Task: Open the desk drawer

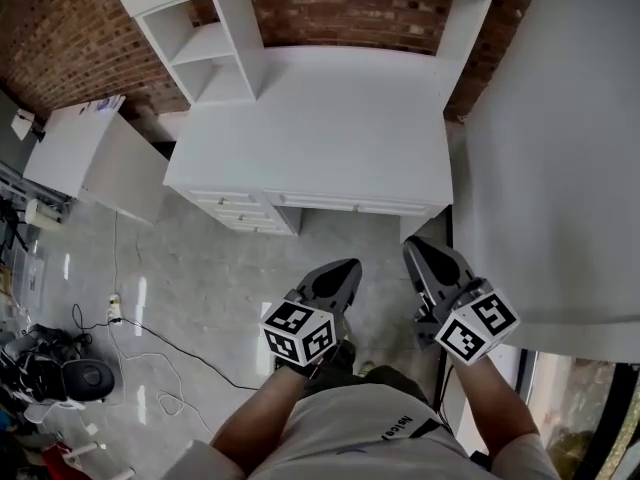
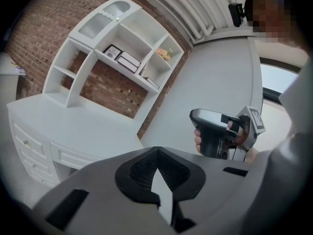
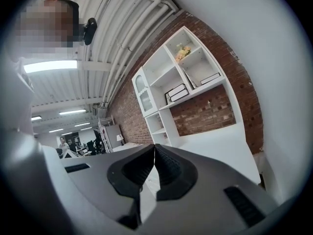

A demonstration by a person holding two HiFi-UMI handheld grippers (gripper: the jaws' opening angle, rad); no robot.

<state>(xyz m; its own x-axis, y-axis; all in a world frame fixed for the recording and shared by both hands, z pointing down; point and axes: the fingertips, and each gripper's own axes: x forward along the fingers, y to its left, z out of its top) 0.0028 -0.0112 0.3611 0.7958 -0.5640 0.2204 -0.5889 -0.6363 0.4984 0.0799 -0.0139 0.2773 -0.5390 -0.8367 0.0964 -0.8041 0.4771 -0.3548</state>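
Currently: 2 tools, left gripper (image 1: 343, 273) and right gripper (image 1: 425, 253), jaws pressed together, empty. Drawer (image 1: 350, 205) shut under desk (image 1: 320, 118) front edge. Risk: unopened jaws likely bump its front without gripping.

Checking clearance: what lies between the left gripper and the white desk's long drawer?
Head view: only bare glossy grey floor between left gripper and long white drawer.

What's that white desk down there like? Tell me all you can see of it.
The white painted desk stands on the glossy grey floor against a red brick wall. Its flat top is bare. A white open-shelf hutch rises from its back. Under the front edge sit a wide shallow drawer and a stack of smaller drawers, all shut.
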